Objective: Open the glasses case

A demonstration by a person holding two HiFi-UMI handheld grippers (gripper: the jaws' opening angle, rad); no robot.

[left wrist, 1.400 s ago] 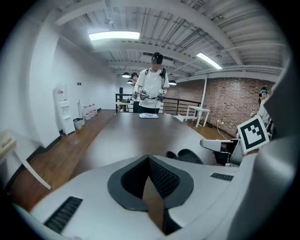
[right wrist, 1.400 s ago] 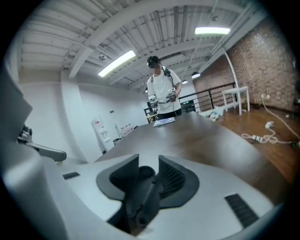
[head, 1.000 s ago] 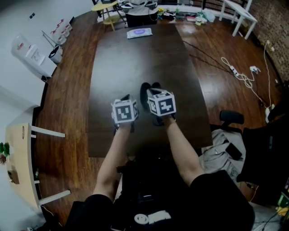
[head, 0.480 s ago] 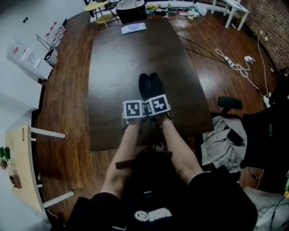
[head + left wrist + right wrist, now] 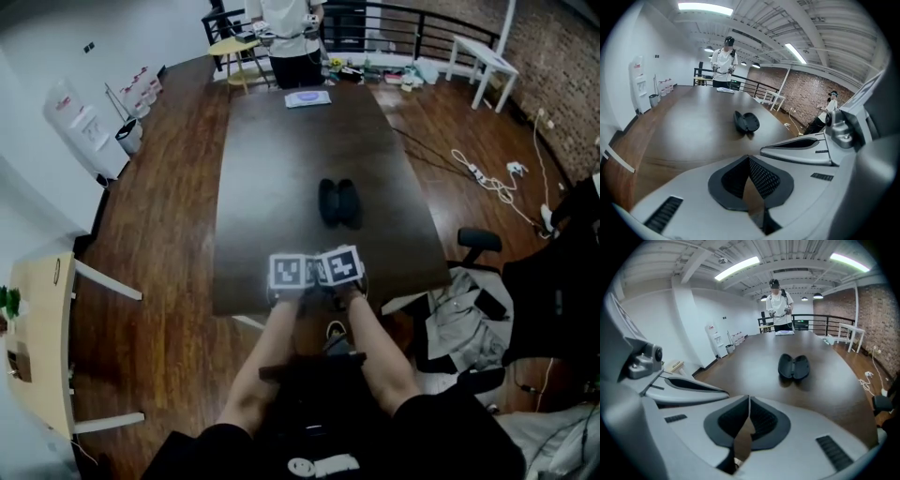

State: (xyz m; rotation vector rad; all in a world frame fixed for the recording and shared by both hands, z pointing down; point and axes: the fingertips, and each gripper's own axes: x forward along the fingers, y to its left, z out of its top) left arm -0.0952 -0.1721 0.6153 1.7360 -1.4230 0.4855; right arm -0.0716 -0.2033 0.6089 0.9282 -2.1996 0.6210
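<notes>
The black glasses case (image 5: 338,202) lies open on the dark table (image 5: 272,159), its two halves spread side by side; it also shows as the case (image 5: 746,122) and the case (image 5: 793,366) in the gripper views. My left gripper (image 5: 292,272) and right gripper (image 5: 339,265) sit side by side at the table's near edge, well short of the case. The left gripper (image 5: 749,159) has its pads together on nothing. The right gripper (image 5: 749,400) has just been opening by a hair, with nothing between its jaws, and its pads still meet.
A person (image 5: 286,28) stands at the table's far end beside a flat white sheet (image 5: 307,97). An office chair draped with clothes (image 5: 469,300) stands to the right, cables (image 5: 492,169) lie on the floor, and a pale side table (image 5: 47,328) is at left.
Both grippers have drawn back from the case towards the near table edge and come together. The case stays open on the table. The head view has tilted up.
</notes>
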